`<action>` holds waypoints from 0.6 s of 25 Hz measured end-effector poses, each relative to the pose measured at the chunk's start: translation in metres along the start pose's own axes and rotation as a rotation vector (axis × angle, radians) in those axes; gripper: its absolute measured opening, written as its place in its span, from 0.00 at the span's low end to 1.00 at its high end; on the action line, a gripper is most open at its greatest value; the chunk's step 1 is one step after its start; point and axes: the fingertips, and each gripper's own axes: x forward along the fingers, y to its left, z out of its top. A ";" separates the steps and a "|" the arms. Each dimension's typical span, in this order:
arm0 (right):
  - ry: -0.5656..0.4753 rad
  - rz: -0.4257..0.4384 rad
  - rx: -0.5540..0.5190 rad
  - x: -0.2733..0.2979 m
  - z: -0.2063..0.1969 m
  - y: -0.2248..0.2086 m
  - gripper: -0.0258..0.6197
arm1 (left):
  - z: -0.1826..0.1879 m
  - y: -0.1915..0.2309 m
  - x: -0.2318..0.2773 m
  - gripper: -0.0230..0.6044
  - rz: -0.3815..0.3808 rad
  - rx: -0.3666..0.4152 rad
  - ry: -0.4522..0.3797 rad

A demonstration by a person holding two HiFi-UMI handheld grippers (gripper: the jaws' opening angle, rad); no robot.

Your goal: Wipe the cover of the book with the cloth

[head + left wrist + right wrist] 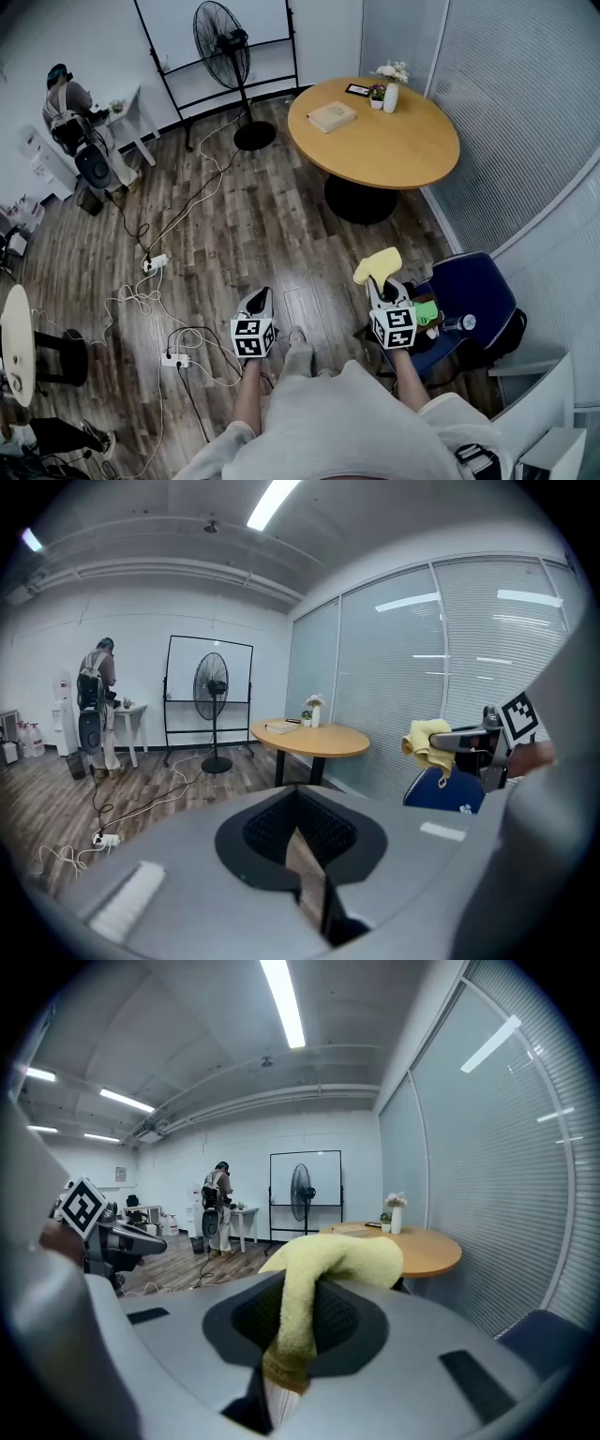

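Observation:
A tan book [331, 116] lies on the round wooden table [394, 155] across the room, also seen far off in the left gripper view as a book [279, 727] and in the right gripper view as a book [349, 1229]. My right gripper [375, 276] is shut on a yellow cloth [377, 264], which drapes over its jaws as the cloth [323, 1274]. The same cloth [427, 743] shows at the right of the left gripper view. My left gripper [259, 302] is shut with nothing in it, held over the wooden floor, well short of the table.
A blue office chair [469, 305] stands close at my right. Cables and power strips [156, 262] trail over the floor at the left. A standing fan [228, 56] and whiteboard frame stand at the back. A person [67, 108] stands at a small white table [134, 111] far left. A vase [390, 92] sits on the round table.

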 end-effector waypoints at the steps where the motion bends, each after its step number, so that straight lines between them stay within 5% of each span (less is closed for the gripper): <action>1: 0.002 0.002 0.000 0.004 -0.001 0.000 0.14 | -0.001 0.001 0.003 0.05 -0.001 -0.001 0.002; 15: 0.020 -0.025 0.006 0.099 0.013 -0.027 0.14 | 0.023 0.043 0.098 0.05 -0.042 -0.007 0.012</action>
